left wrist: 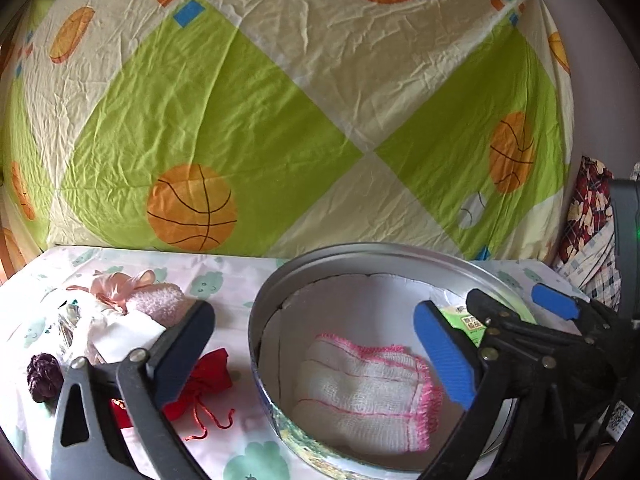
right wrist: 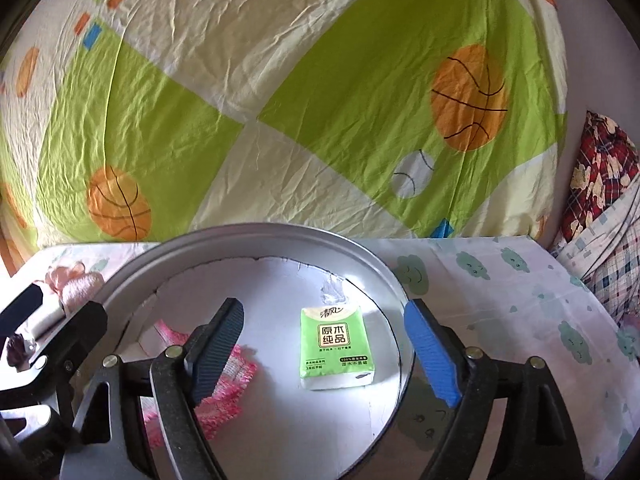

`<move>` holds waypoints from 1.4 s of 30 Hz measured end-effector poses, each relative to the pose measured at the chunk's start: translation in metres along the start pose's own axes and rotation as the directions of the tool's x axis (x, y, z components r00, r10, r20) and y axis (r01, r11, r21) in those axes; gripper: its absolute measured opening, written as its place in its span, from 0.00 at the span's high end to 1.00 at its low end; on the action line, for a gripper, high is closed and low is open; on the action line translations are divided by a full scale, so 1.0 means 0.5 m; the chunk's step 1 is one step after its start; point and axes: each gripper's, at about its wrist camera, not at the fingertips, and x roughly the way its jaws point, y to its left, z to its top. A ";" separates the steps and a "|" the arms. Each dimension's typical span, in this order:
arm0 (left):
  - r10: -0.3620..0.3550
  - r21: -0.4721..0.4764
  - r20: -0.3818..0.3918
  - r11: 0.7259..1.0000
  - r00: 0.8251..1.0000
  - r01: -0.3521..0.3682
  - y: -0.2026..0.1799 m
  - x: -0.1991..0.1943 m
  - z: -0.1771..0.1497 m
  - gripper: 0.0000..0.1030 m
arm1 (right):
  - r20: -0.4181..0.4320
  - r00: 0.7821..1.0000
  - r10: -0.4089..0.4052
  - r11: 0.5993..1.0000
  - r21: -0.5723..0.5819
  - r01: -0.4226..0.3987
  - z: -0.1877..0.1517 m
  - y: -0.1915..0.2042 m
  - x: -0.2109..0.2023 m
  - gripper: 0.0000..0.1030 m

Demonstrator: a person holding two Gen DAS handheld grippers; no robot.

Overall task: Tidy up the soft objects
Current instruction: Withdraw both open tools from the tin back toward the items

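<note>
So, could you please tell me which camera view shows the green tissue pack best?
The right wrist view: the green tissue pack lies fully visible, label up, inside the round tin. The left wrist view shows only a corner of it behind the right tool.

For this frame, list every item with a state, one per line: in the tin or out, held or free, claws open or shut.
Round tin: lidless.
White cloth with pink edging: inside tin, free.
Green tissue pack: inside tin, flat, free.
Red drawstring pouch: outside tin, free.
Pink fluffy item: outside tin.
Left claw: open, empty.
Right claw: open, empty.
</note>
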 end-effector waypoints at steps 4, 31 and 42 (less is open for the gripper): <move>-0.002 -0.003 0.006 1.000 1.000 0.002 0.011 -0.005 0.004 0.00 | 0.054 0.998 0.010 0.999 0.045 -0.013 0.000 -0.005 -0.022 0.18; 0.133 0.066 0.058 0.988 0.989 -0.137 0.122 -0.047 -0.015 0.00 | 0.193 0.973 -0.128 0.991 0.064 0.118 -0.028 0.017 -0.080 0.18; 0.125 0.059 0.036 0.990 0.992 -0.127 0.177 -0.057 -0.023 0.00 | 0.183 0.967 -0.178 0.982 0.098 0.162 -0.040 0.022 -0.103 0.18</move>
